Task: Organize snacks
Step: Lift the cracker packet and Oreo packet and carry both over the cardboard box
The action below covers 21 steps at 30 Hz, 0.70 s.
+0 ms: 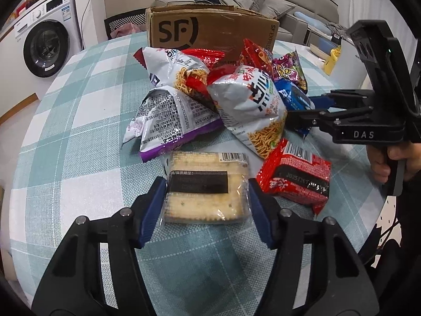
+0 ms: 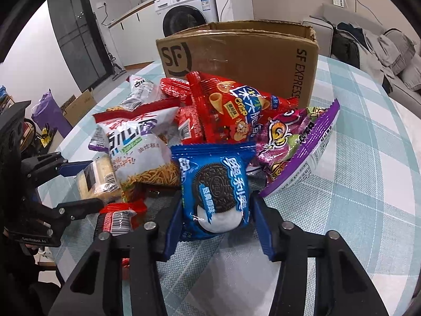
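A clear pack of crackers (image 1: pixel 205 187) lies on the checked tablecloth at the near edge of a snack pile. My left gripper (image 1: pixel 205 192) has its blue pads against both sides of the pack, shut on it. In the right wrist view a blue Oreo pack (image 2: pixel 215 184) sits at the front of the pile, with my right gripper (image 2: pixel 216 202) shut on its two sides. The left wrist view shows that right gripper (image 1: pixel 307 113) reaching in from the right. Behind the pile stands an open cardboard SF box (image 1: pixel 210 31).
The pile holds silver noodle-snack bags (image 1: pixel 250 105), a purple-edged bag (image 1: pixel 168 123), a red pack (image 1: pixel 297 179), a red cone-snack bag (image 2: pixel 231 110) and a purple bag (image 2: pixel 292 137). A round table (image 1: pixel 65 131) carries everything. A washing machine (image 1: pixel 44 47) and a sofa stand beyond.
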{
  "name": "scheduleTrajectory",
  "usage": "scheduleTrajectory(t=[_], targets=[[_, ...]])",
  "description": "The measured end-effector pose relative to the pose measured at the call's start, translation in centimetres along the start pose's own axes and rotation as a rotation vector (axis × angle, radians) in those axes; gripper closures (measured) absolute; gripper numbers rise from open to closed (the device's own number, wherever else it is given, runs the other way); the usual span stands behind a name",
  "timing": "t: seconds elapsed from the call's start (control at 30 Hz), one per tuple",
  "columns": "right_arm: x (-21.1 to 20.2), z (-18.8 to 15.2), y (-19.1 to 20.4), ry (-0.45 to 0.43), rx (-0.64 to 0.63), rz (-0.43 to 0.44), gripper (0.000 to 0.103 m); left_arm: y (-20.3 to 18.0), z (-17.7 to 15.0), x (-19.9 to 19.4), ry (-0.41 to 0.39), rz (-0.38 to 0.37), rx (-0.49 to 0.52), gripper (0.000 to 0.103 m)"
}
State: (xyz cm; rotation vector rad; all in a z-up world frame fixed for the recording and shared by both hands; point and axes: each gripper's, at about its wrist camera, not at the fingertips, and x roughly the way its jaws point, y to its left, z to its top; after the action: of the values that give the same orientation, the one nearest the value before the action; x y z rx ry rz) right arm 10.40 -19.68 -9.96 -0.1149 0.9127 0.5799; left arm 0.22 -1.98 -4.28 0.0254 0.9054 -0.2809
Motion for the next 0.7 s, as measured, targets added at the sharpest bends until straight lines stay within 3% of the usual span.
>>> scheduleTrajectory(t=[0.7], targets=[[-4.2,-2.6,1.1,-0.073,0.010,-0.007,0.057,0.7,-0.7,-2.9,-0.082,-0.015,-0.060,0.045]])
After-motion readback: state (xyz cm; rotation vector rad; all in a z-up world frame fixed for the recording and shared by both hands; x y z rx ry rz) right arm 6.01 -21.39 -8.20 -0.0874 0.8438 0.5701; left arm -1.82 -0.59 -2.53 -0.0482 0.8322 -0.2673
